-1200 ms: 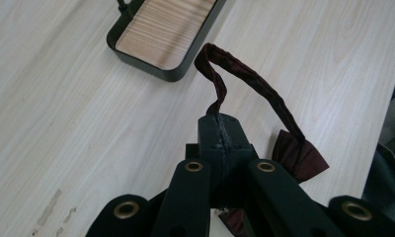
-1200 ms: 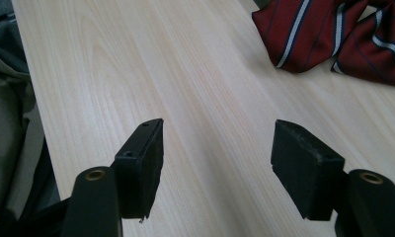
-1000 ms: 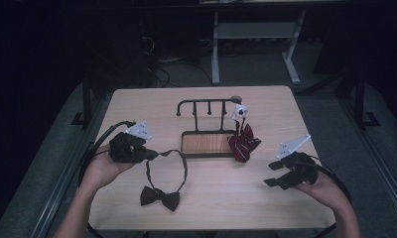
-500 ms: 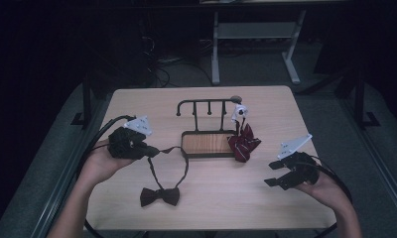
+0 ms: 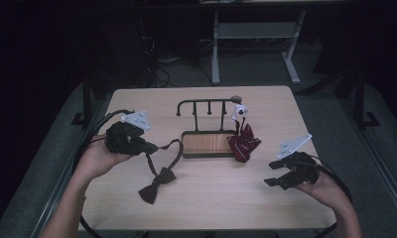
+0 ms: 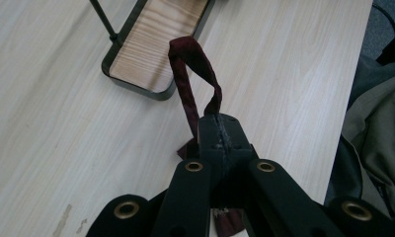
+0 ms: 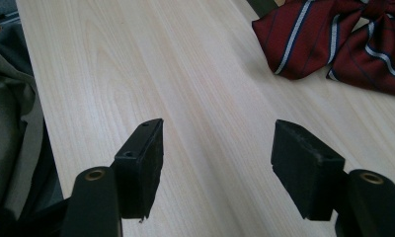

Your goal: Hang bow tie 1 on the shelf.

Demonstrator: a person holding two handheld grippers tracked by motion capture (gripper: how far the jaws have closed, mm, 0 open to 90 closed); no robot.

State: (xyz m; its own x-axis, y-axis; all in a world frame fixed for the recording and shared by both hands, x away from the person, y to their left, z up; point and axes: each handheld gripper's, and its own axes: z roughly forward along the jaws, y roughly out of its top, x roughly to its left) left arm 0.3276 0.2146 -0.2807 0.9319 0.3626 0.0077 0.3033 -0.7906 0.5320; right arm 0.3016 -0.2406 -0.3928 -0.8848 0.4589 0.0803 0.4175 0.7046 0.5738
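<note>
Thing in hand: a dark maroon fabric bow tie with a long neck strap [image 5: 157, 181]; its bow lies on the pale wooden table [image 5: 221, 208] toward the near edge, left of the middle, while the strap rises in a loop to the left gripper [image 5: 149, 147].
Left gripper: jaws clenched on the strap's band, seen pinched between the pads in the left gripper view [image 6: 188, 86]; it is held above the table's left side.
Right gripper: jaws released and standing wide with nothing between them [image 7: 217, 163], hovering near the table's right edge [image 5: 281, 173].
Handling, judged: very light, limp and floppy; the bow will dangle and swing below the grip, and the thin band could slide through the pads if pulled sideways. Not fragile, though the knot can crumple.
Where to hold, judged: the strap, as now, leaves a loop free to slip over a peg; the knot at the bow's centre is the firmer second spot for the free gripper.
Other tie: a red striped fabric bow tie [image 5: 243, 144] hangs from the right end of the black metal peg rack with a wooden base [image 5: 206, 144], which stands at the table's middle.
Count: two bow ties, one rack, two grippers.
</note>
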